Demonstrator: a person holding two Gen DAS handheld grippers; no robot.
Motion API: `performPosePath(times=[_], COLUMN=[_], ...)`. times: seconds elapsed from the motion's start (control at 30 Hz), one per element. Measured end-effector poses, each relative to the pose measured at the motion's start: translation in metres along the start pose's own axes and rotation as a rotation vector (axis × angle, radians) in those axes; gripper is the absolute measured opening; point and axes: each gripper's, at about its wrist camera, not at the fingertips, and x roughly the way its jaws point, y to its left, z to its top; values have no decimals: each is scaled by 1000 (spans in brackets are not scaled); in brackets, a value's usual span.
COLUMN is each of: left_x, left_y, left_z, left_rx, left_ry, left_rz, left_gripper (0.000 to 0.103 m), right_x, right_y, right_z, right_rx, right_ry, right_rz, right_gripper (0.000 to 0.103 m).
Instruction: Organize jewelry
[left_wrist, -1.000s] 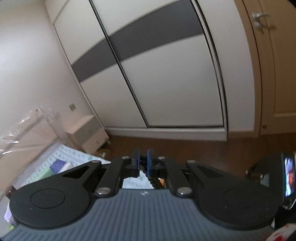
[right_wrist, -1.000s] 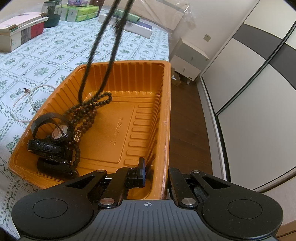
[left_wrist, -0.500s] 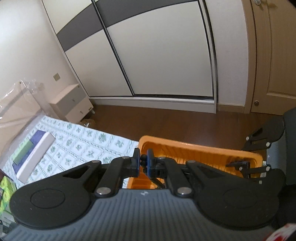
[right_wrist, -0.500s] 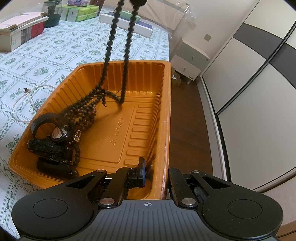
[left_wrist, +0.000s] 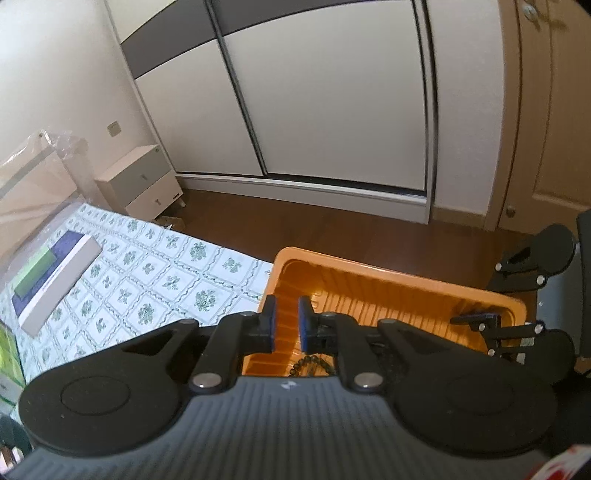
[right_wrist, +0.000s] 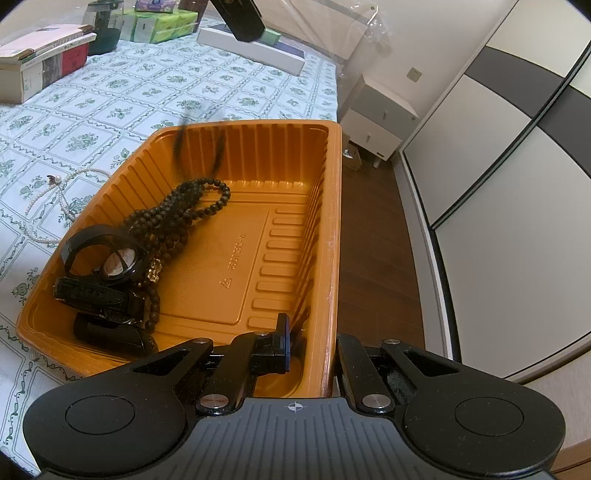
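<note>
An orange plastic tray (right_wrist: 332, 221) lies on the flowered tablecloth (right_wrist: 110, 92) at the table's edge. My right gripper (right_wrist: 314, 350) is shut on the tray's near right wall, one finger inside and one outside. Inside the tray lie a dark bead necklace (right_wrist: 177, 218), its last strand a blur as it falls, and a black watch (right_wrist: 99, 258). My left gripper (left_wrist: 286, 321) hovers above the tray (left_wrist: 369, 273); its jaws are opening with nothing between them, and the beads (left_wrist: 310, 363) show below. A pearl necklace (right_wrist: 48, 206) lies on the cloth left of the tray.
Books (right_wrist: 40, 66), green tissue packs (right_wrist: 162, 26) and a flat white box (right_wrist: 255, 51) sit at the far side of the table. Beyond the table edge are the wooden floor (right_wrist: 373, 258), a small white cabinet (right_wrist: 376, 122) and sliding wardrobe doors (left_wrist: 332, 110).
My left gripper came down and tipped toward the tray, then its jaws parted and let the bead necklace drop into the tray. The right gripper stayed on the tray wall.
</note>
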Motion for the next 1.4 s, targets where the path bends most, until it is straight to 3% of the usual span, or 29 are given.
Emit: performPosePath(times=[0.17, 0.37, 0.63, 0.87, 1.17, 1.4], left_x=[-20, -49, -74, -84, -82, -72], left_y=[21, 45, 41, 34, 26, 16], left_z=[-19, -75, -159, -215, -237, -240], left_rx=[-90, -270, -428, -577, -633, -614], left_ry=[-23, -29, 2, 23, 34, 54], left_rz=[25, 94, 234, 291, 308, 304], left_gripper=[11, 15, 15, 17, 19, 20], right_x=[0, 0, 1, -1, 1, 4], right_y=[1, 1, 1, 1, 2, 4], right_z=[0, 0, 0, 1, 4, 7], right_rx=[-1, -1, -1, -6, -29, -47], right_ry=[-2, -3, -2, 2, 34, 59], right_rz=[-2, -2, -1, -2, 7, 10], right_gripper=[6, 6, 6, 6, 6, 6])
